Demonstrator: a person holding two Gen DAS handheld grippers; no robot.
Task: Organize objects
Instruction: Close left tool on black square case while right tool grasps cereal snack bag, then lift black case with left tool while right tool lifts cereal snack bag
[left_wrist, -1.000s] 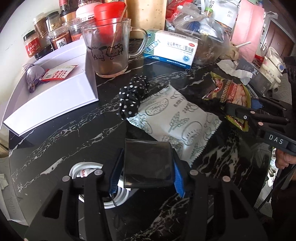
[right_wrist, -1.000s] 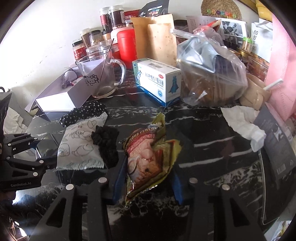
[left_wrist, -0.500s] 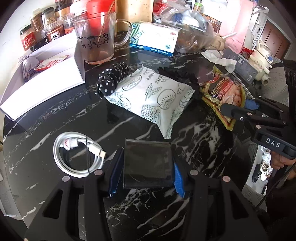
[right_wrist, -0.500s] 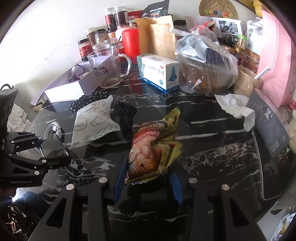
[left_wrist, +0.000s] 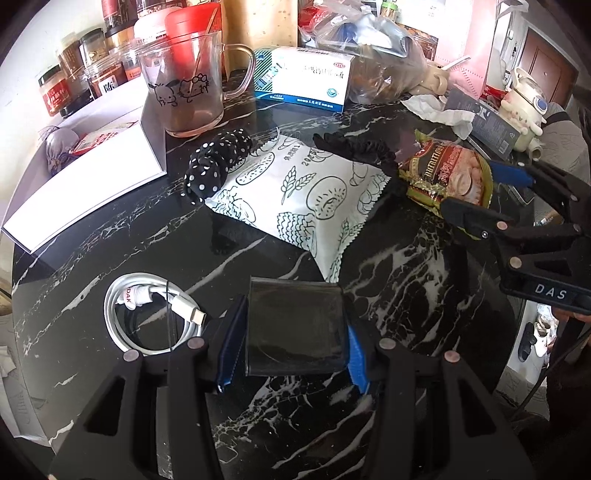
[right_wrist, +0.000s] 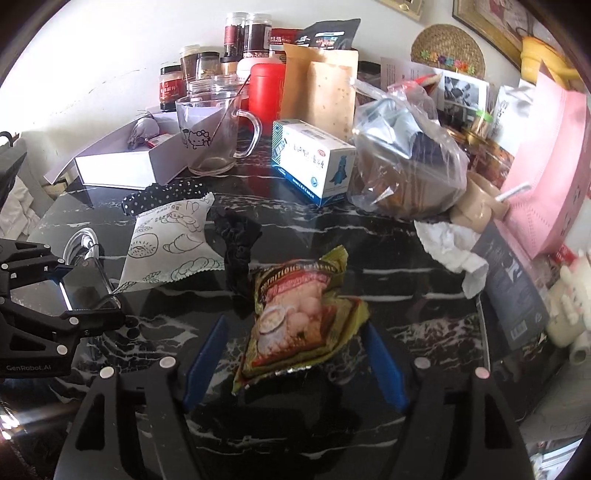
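Two grippers are seen over a black marbled tabletop (left_wrist: 110, 236). In the left wrist view, a dark flat square pouch (left_wrist: 297, 328) is clamped between the blue pads of the left gripper (left_wrist: 295, 341) at the lower centre of the frame; in the right wrist view the same pouch (right_wrist: 79, 286) is seen held at the left edge.

In the right wrist view, a red and green snack packet (right_wrist: 295, 317) is seen lying on the tabletop at the centre, between the fingers of the right gripper (right_wrist: 295, 354), whose jaws are opening; a gap is visible between each blue pad and the packet.

Just left of the held pouch in the left wrist view, a coiled white cable (left_wrist: 147, 314) is laid flat. Above it, at mid-frame, a white printed bag (left_wrist: 299, 195) is found, with a polka-dot scrunchie (left_wrist: 214, 166) touching its upper left corner and a black scrunchie (left_wrist: 354, 151) at its upper right. Further up, a glass mug (left_wrist: 188, 85) with cartoon prints, a white open box (left_wrist: 85, 177) at the left and a blue and white carton (left_wrist: 306, 79) are placed.
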